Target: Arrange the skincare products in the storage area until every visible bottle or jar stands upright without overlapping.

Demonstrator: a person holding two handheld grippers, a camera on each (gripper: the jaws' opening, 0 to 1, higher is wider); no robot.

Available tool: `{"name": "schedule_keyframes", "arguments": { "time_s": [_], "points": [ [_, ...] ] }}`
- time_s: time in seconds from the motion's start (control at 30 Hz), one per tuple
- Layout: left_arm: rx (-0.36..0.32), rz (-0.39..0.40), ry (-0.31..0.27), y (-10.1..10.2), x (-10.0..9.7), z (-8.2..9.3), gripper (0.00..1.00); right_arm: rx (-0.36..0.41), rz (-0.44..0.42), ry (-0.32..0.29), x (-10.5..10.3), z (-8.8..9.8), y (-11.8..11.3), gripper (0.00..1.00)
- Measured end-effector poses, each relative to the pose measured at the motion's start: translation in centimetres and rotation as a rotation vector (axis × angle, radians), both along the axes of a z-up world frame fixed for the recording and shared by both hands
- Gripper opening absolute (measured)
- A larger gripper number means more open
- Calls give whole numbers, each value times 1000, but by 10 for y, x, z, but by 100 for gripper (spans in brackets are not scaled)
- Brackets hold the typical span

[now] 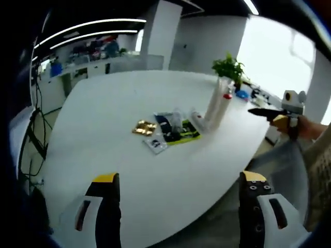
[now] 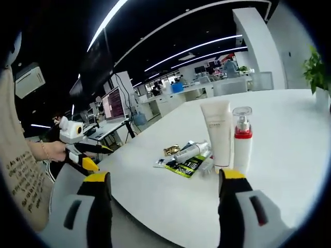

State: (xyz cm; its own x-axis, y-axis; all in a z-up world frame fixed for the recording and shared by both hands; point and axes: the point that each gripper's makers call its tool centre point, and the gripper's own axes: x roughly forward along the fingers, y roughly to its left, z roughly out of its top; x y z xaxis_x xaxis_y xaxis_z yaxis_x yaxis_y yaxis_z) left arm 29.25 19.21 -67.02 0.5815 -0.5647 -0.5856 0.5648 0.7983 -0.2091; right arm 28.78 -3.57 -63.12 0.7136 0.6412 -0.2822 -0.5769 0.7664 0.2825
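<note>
- A large white desk point(image 1: 129, 155) is seen carrying all the products, grouped near its right edge in the left gripper view.
- A potted plant point(image 1: 228, 67) is seen at the far side of the desk.
- A tall white tube point(image 2: 217, 132) is stood upright, cap down, just beside a pump bottle point(image 2: 241, 139) with a red band and clear cap, also upright.
- A silver tube point(image 2: 190, 151) is laid flat over black-and-green sachets point(image 2: 182, 166); a gold packet point(image 2: 172, 150) is placed just beyond them.
- The left hand-held gripper point(image 1: 178, 186) is held spread and empty above the near desk edge.
- The right hand-held gripper point(image 2: 163, 183) is likewise spread, with nothing pinched, short of the products.
</note>
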Motion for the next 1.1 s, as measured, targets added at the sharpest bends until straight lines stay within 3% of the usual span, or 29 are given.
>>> {"name": "schedule_keyframes", "arguments": {
  "time_s": [0.43, 0.87, 1.1],
  "points": [
    [39, -173, 16, -79, 30, -9, 92, 5, -99, -20, -4, 8, -36, 86],
    [90, -264, 12, -154, 66, -21, 82, 5, -204, -1, -14, 1, -74, 86],
    [129, -292, -1, -185, 87, -35, 75, 7, -251, 7, -16, -1, -91, 86]
  ]
}}
